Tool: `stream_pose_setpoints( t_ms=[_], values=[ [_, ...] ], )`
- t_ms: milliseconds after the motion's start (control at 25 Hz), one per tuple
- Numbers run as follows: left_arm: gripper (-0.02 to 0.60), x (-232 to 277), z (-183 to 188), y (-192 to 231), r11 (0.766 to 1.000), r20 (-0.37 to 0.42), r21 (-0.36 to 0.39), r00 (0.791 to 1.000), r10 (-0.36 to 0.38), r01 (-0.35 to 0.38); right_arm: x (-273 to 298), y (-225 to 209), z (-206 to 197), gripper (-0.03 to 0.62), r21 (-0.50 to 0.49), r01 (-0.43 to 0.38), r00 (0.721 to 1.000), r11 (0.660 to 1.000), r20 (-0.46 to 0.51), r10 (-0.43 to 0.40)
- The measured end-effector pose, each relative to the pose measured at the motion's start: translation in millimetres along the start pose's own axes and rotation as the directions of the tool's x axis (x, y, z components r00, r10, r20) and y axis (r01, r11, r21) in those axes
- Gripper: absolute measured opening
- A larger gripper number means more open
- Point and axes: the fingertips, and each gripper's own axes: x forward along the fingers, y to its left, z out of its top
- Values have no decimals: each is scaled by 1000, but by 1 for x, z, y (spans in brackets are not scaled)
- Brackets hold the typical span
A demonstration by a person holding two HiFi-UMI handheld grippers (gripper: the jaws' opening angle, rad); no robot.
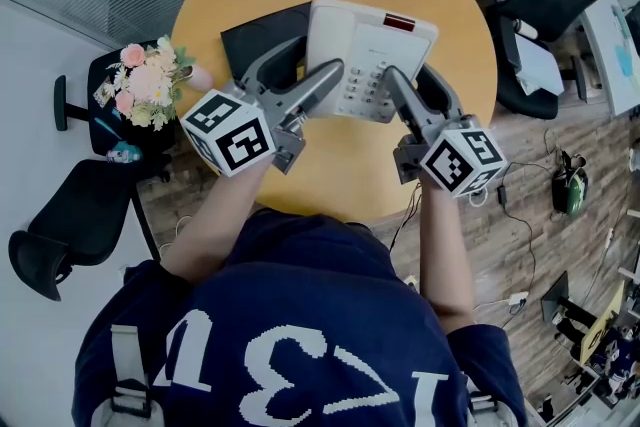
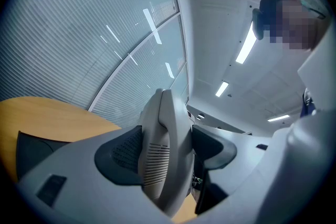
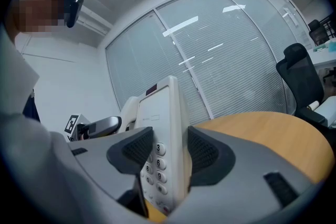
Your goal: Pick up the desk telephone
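Note:
A white desk telephone (image 1: 372, 50) with a keypad and a small red display is over the round wooden table (image 1: 440, 5). My left gripper (image 1: 300, 77) is shut on its left side, where the handset lies; in the left gripper view the white handset edge (image 2: 164, 144) fills the gap between the dark pads (image 2: 119, 153). My right gripper (image 1: 416, 87) is shut on the right edge beside the keypad, with one pad on the key face (image 3: 157, 165) and the other behind it. Whether the phone's base touches the table I cannot tell.
A black pad (image 1: 258, 37) lies on the table under the phone's left part. A flower bouquet (image 1: 145, 83) sits on a dark stool at the left, with a black office chair (image 1: 70, 225) below it. Another black chair (image 1: 548, 0) and floor cables (image 1: 520, 215) are at the right.

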Motion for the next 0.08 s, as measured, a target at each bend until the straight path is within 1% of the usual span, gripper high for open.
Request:
stream_pose_setpoints(
  t_ms=[80],
  values=[
    [302, 0, 1, 0, 1000, 2, 0, 1000, -1, 1, 0, 1, 1, 222, 3, 1, 1000, 1000, 0, -1]
  ],
)
